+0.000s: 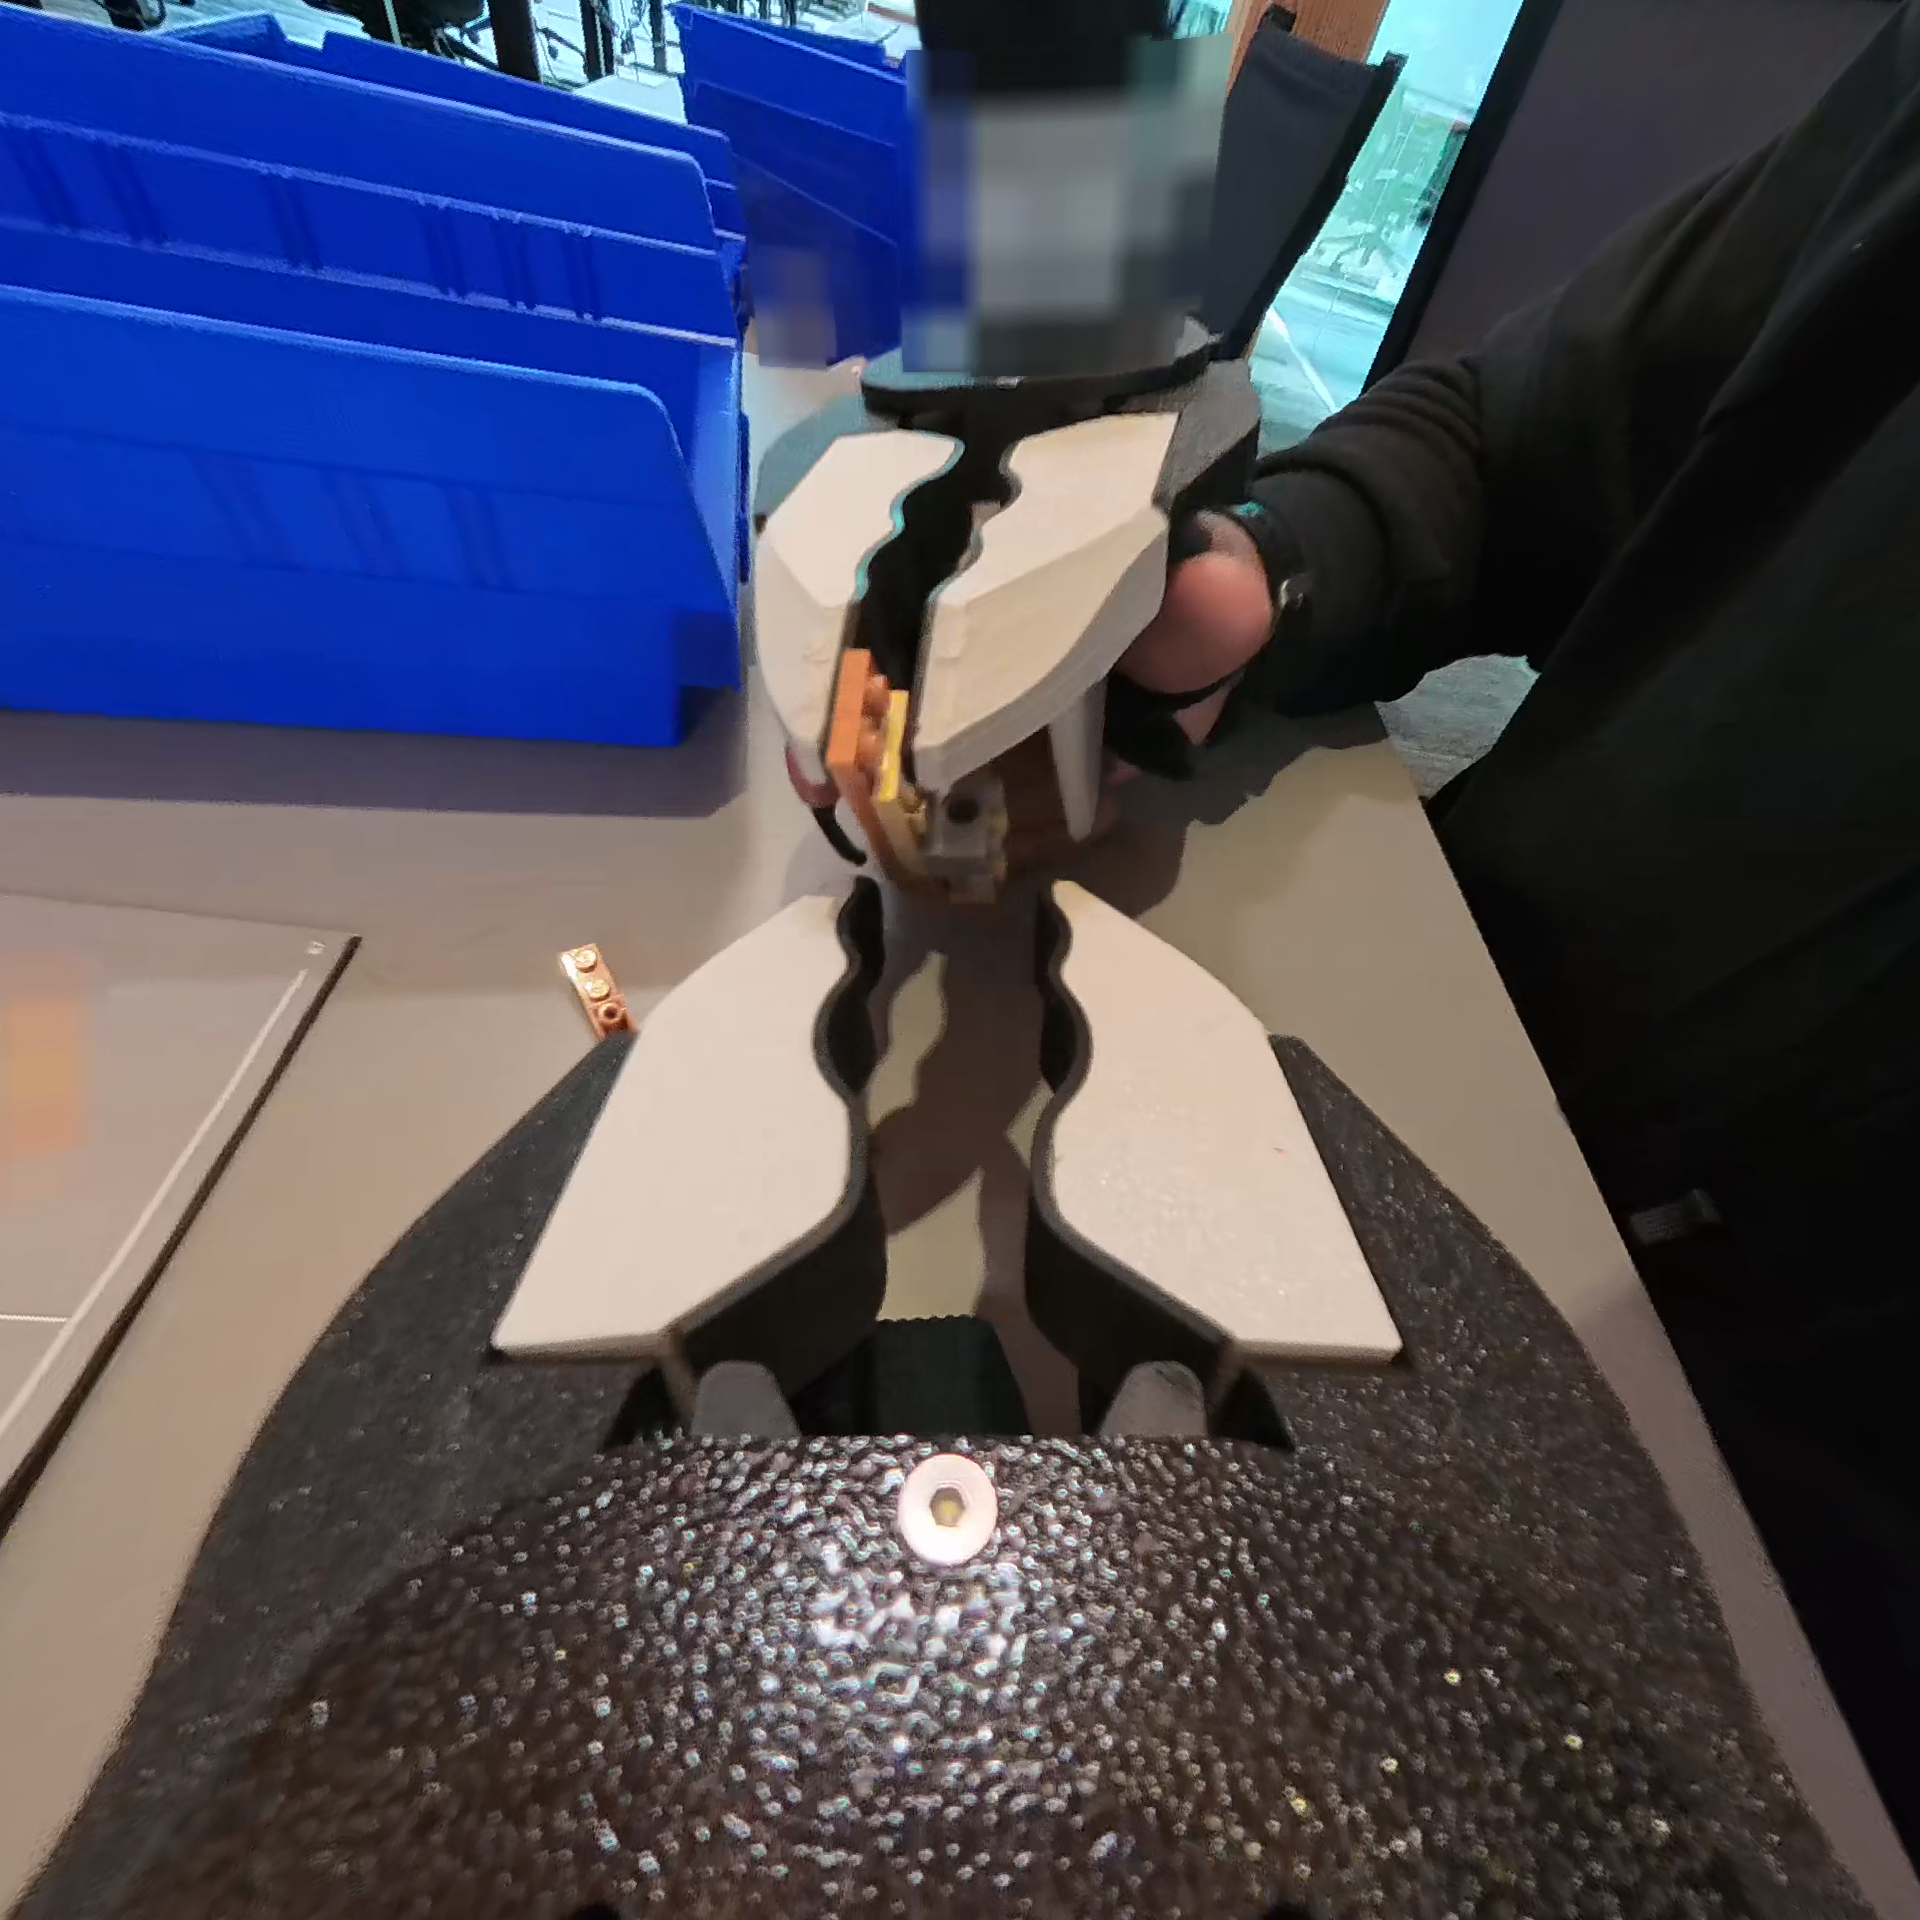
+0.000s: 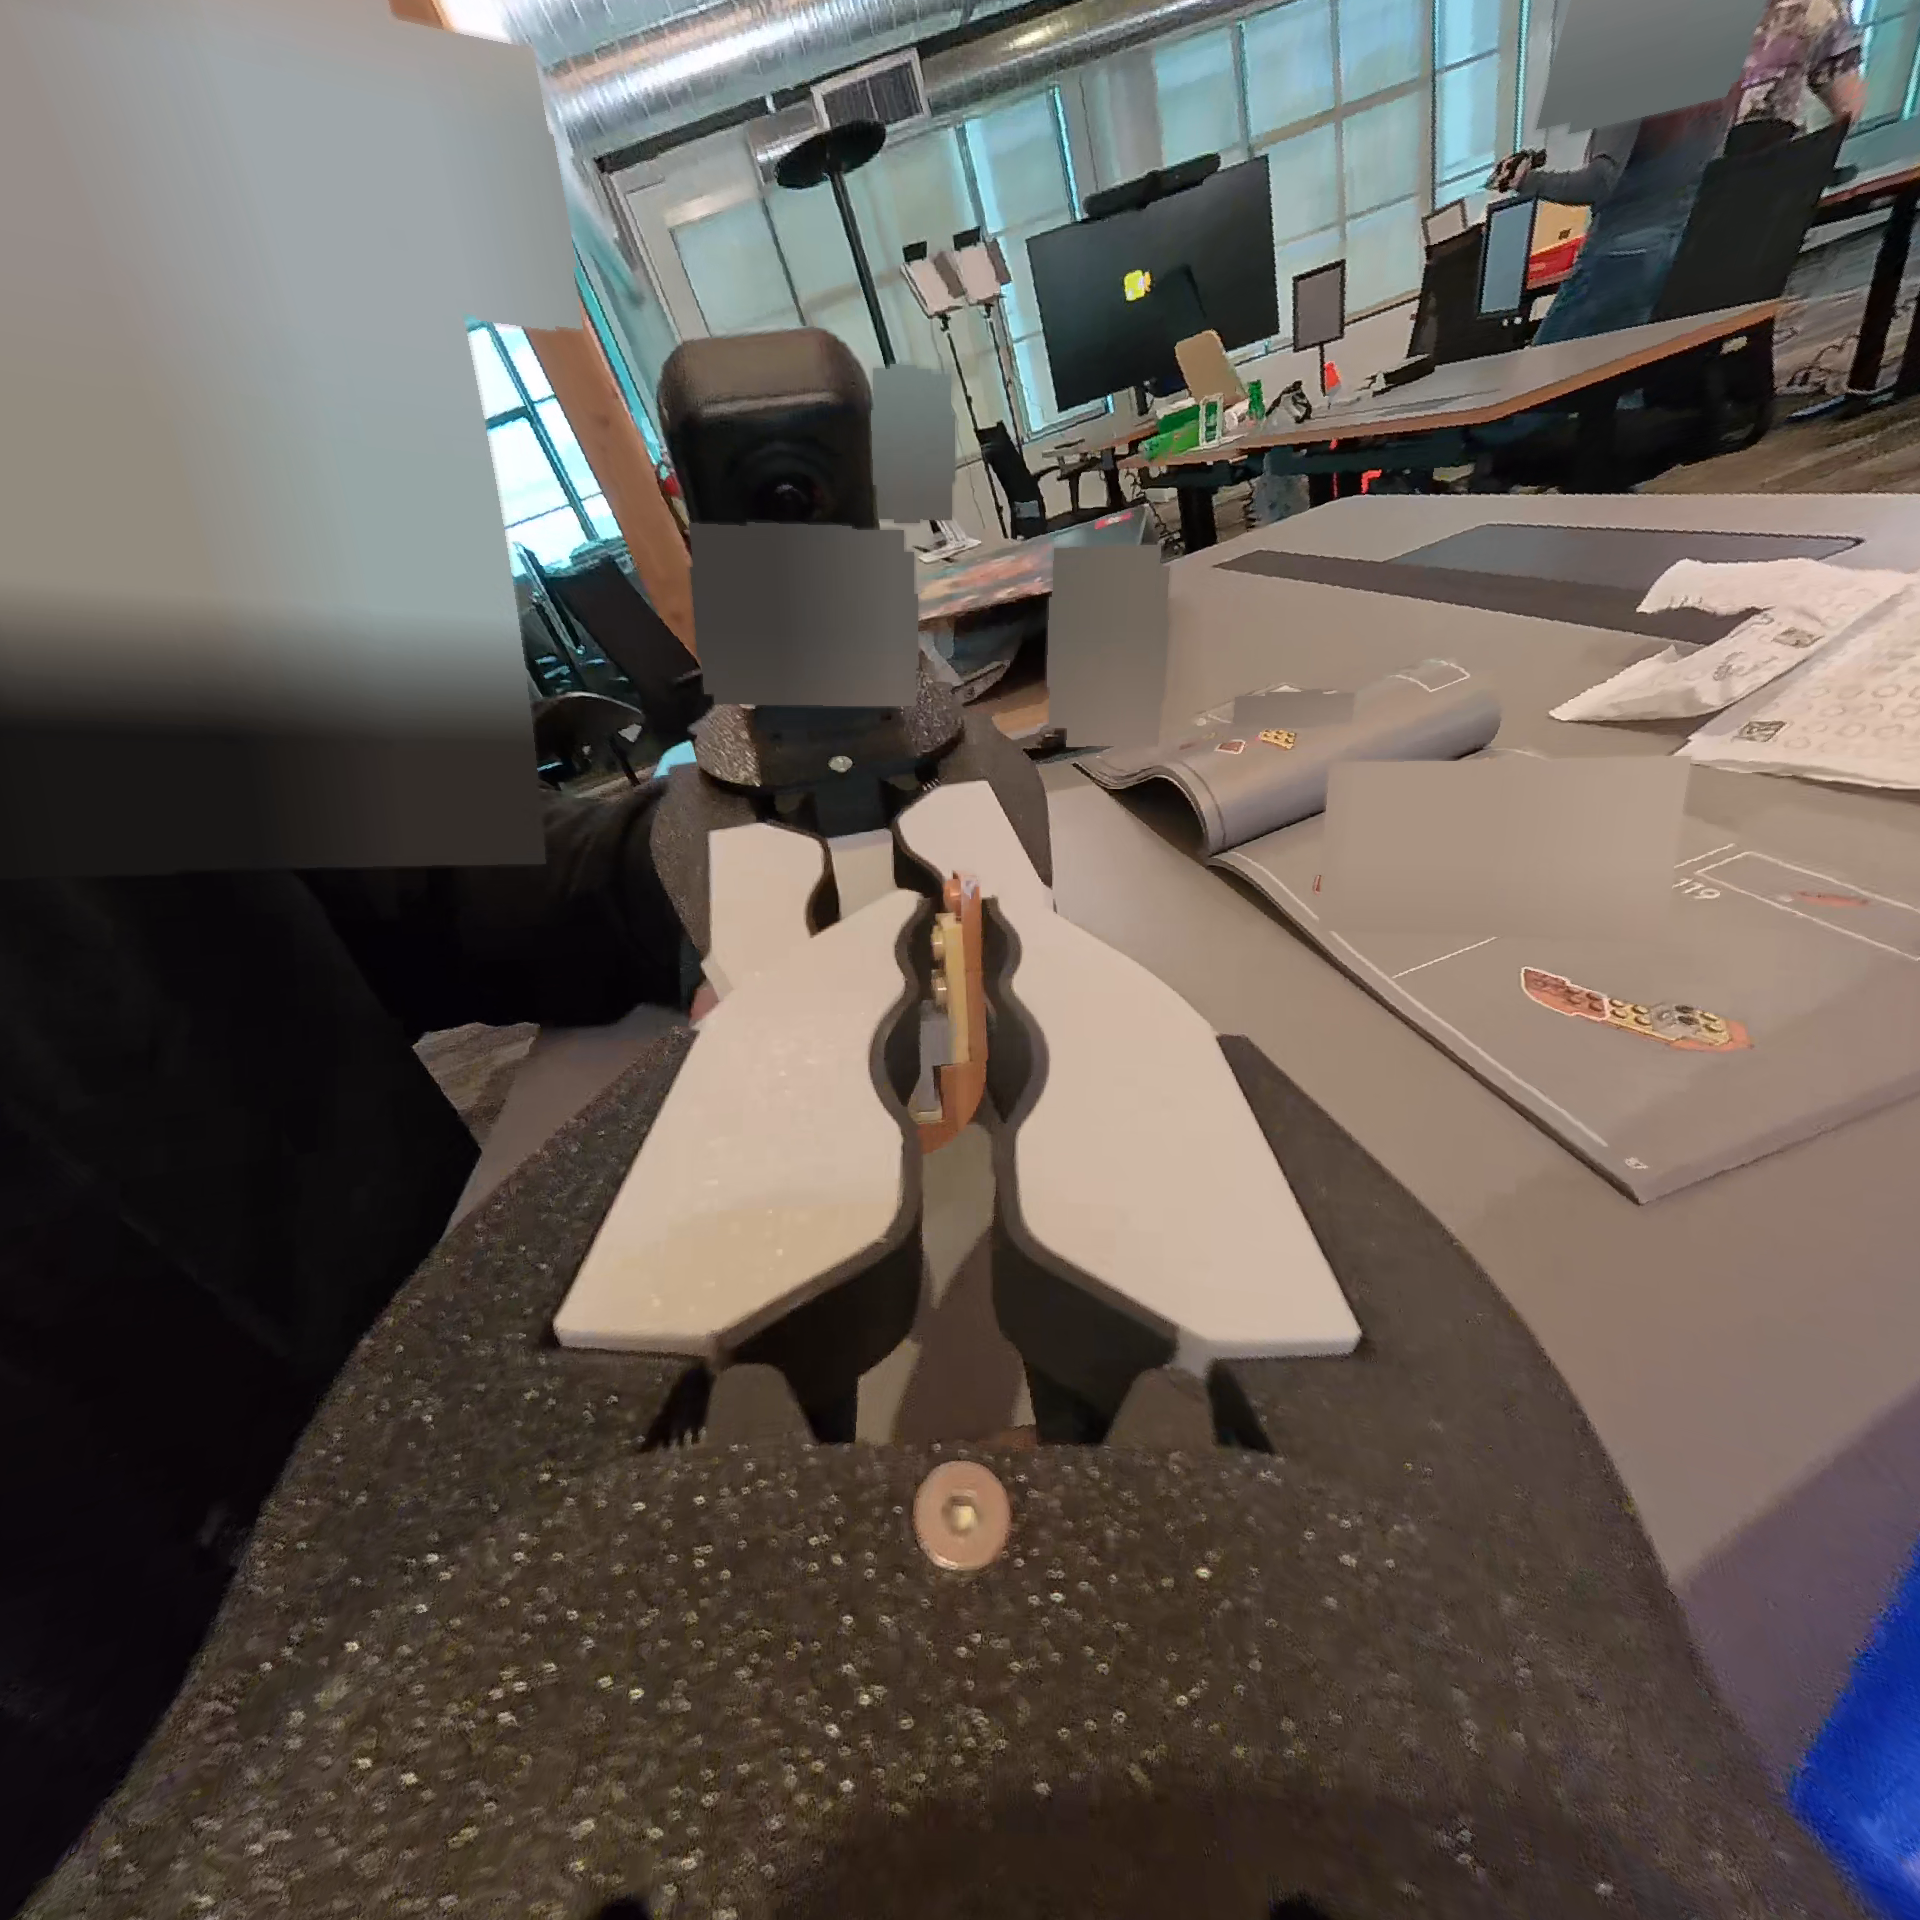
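At centre frame we see a small brown, tan and grey brick assembly clenched in the right hand-held gripper; the left hand-held gripper gapes bare just beneath it, above the grey desk, blue plastic bins upper left

My two grippers had pale grey wavy-edged fingers, speckled black bodies, one silver screw each; my sleeve was black.
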A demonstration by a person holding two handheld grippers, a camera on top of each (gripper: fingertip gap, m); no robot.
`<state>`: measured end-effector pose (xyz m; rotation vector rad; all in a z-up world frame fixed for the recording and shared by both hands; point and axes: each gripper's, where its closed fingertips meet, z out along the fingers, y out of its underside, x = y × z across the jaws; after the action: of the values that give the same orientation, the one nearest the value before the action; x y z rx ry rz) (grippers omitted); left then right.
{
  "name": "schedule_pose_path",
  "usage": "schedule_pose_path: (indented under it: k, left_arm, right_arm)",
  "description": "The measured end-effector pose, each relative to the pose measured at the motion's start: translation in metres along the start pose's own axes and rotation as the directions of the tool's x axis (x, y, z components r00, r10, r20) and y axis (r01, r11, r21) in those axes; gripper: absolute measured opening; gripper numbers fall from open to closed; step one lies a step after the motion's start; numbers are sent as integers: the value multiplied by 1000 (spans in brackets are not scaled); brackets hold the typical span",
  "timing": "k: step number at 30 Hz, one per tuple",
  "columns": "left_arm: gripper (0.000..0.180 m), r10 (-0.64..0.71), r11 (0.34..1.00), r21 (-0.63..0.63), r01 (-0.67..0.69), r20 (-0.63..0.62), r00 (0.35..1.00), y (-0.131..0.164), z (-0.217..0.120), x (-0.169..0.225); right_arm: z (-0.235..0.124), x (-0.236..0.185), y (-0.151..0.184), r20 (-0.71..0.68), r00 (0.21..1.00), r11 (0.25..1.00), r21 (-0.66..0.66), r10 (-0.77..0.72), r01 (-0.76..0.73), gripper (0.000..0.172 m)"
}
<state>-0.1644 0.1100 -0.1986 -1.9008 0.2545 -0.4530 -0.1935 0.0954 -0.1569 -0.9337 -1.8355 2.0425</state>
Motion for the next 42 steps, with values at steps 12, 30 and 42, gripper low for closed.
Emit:
schedule_pose_path:
  k: [12, 30, 42]
  left_arm:
    - [18, 14, 998, -58, -17, -45, 999, 9, 0, 7]
    - [18, 13, 996, -91, -21, -89, 996, 14, -1, 13]
    - [38, 384, 833, -445, -330, 33, 923, 63, -20, -36]
  right_arm:
    - [-3, -5, 13, 39, 997, 983, -169, -59, 65, 18]
    - [-8, -13, 26, 106, 994, 965, -254, -37, 63, 8]
    - [-19, -3, 47, 70, 994, 878, -467, -81, 105, 8]
